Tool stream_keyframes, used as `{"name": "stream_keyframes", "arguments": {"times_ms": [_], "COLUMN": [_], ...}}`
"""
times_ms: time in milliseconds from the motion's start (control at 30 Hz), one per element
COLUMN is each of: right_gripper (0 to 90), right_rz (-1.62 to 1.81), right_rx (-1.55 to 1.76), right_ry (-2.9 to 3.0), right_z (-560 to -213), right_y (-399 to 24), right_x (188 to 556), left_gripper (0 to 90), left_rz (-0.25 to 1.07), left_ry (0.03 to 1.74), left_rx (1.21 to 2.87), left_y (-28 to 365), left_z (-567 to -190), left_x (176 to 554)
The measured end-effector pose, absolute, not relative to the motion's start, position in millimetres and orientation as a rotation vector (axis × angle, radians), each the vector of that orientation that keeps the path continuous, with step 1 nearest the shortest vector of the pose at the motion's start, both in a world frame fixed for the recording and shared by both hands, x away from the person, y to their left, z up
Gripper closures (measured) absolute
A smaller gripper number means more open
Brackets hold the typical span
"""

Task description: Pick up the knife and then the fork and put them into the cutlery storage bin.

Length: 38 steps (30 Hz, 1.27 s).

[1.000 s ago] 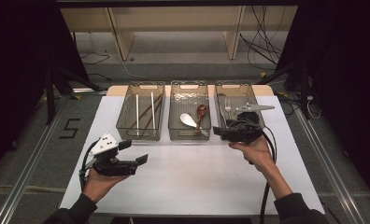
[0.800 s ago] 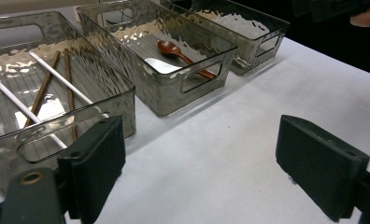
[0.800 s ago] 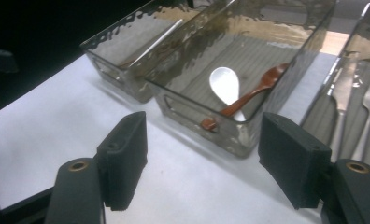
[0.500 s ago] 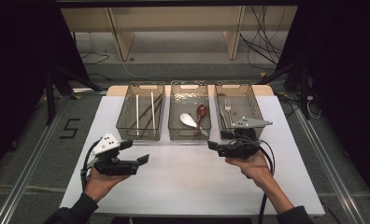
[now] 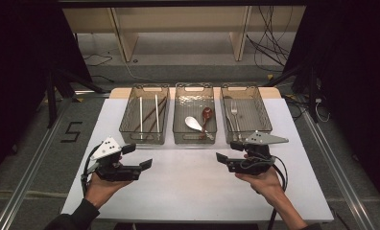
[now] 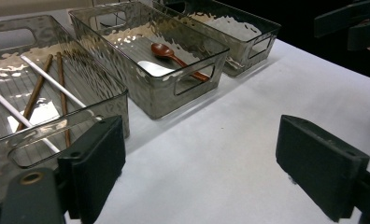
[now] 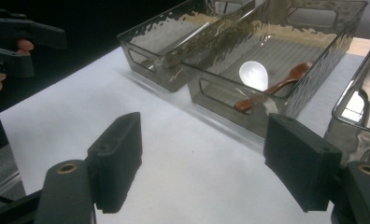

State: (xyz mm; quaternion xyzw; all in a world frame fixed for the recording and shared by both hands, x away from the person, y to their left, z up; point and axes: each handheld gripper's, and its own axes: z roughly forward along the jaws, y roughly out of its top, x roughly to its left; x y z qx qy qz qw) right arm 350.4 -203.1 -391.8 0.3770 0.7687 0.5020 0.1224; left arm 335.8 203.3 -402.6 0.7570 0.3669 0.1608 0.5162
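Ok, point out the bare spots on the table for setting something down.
Widest free patch: white table top between the left gripper and right gripper, in front of the three bins. Narrow bare strips flank the left bin and right bin. The chopsticks bin, the spoon-holding middle bin and the fork bin are crowded.

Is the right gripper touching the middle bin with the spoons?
Apart. The right gripper view shows bare white table between the open right gripper and the middle bin.
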Motion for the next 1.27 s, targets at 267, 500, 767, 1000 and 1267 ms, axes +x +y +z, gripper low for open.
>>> {"name": "stream_keyframes", "arguments": {"times_ms": [267,500,767,1000,1267], "right_gripper": [24.6,22.7,22.7,22.7,22.7], "right_rz": [1.462,1.464,1.451,1.458,1.456], "right_rx": [1.112,1.131,1.132,1.130,1.133], "right_ry": [2.238,2.196,2.188,2.173,2.175], "right_z": [-398,-398,-398,-397,-398], "right_y": [-208,-215,-217,-217,-217], "right_x": [336,328,326,326,327], "left_gripper": [15.4,15.5,15.4,15.4,15.4], "left_rz": [0.362,0.342,0.340,0.341,0.341], "left_ry": [0.872,0.859,0.858,0.854,0.853], "left_rx": [1.819,1.831,1.827,1.827,1.825], "left_y": [203,202,202,202,201], "left_z": [-402,-404,-403,-403,-403], "left_x": [334,332,332,332,333]}}
